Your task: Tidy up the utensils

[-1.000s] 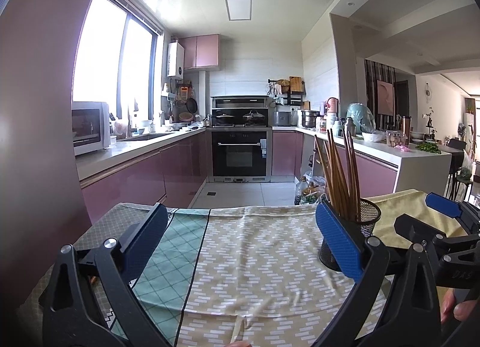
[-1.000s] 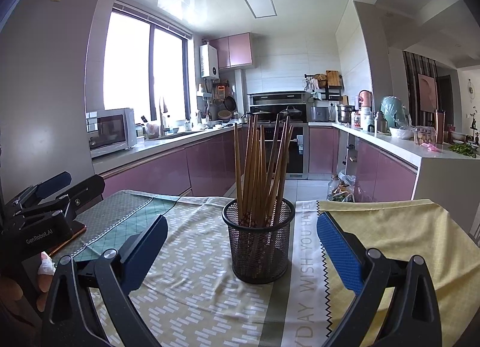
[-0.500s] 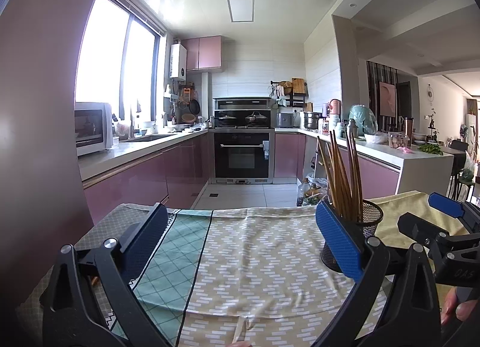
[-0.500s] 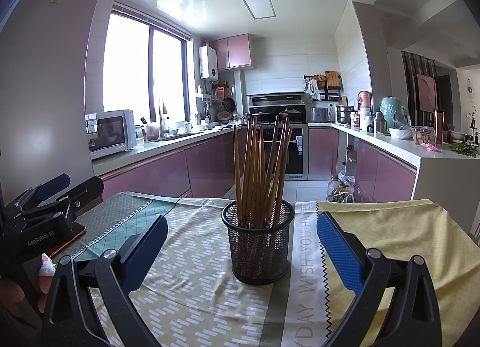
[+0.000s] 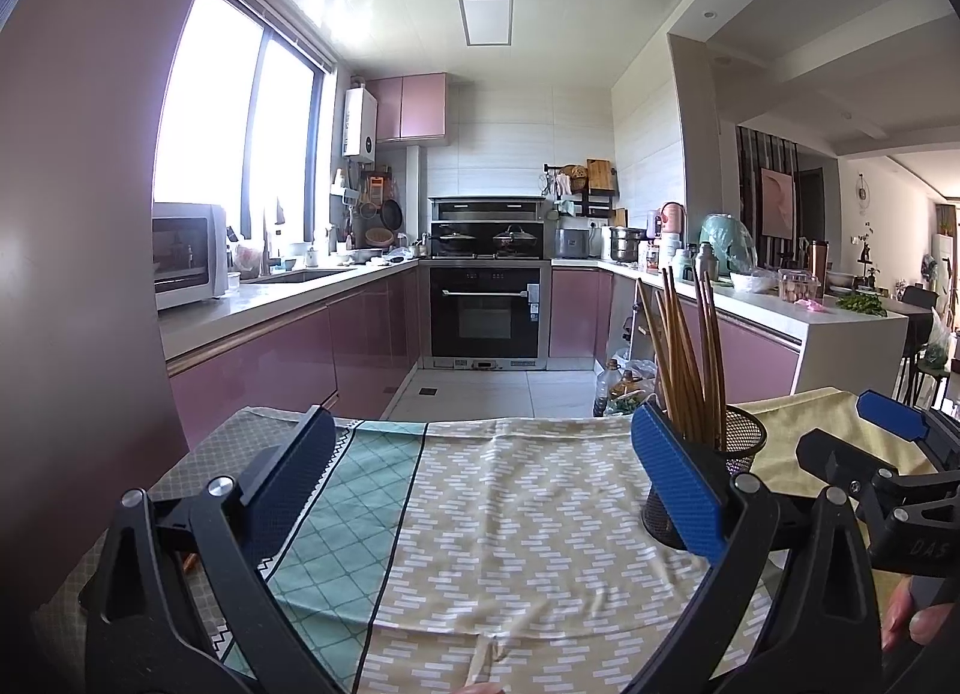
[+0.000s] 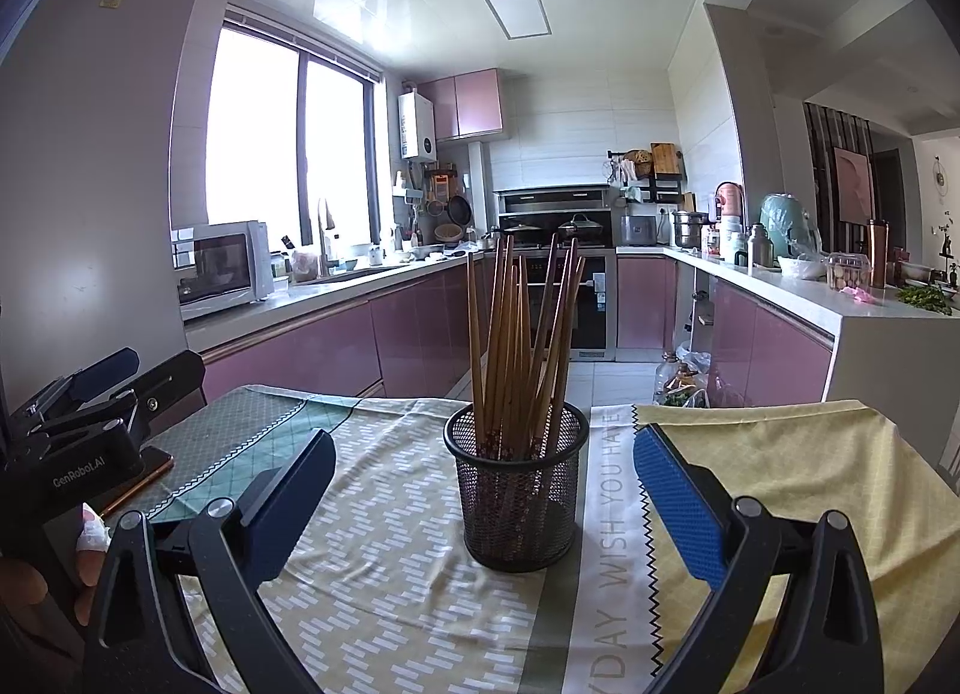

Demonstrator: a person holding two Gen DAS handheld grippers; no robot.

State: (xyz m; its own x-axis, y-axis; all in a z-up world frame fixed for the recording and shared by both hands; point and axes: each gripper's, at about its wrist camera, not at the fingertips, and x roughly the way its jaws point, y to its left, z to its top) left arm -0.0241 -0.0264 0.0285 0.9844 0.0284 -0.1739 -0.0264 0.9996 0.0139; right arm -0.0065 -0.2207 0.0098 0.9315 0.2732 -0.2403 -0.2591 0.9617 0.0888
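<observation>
Chopsticks (image 6: pixel 522 346) are standing bundled in the mesh holder (image 6: pixel 516 490) mid-counter, task seemingly finishing; left gripper (image 5: pixel 480 466) and right gripper (image 6: pixel 480 490) are idling, fingers released.

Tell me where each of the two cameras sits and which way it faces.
Left wrist: on the left gripper, facing across the tablecloth toward the oven; its open fingers show, and the right gripper at right.
Right wrist: on the right gripper, facing the mesh holder of chopsticks; open fingers, and the left gripper at left.
Shared: holder, chopsticks, tablecloth, oven.
</observation>
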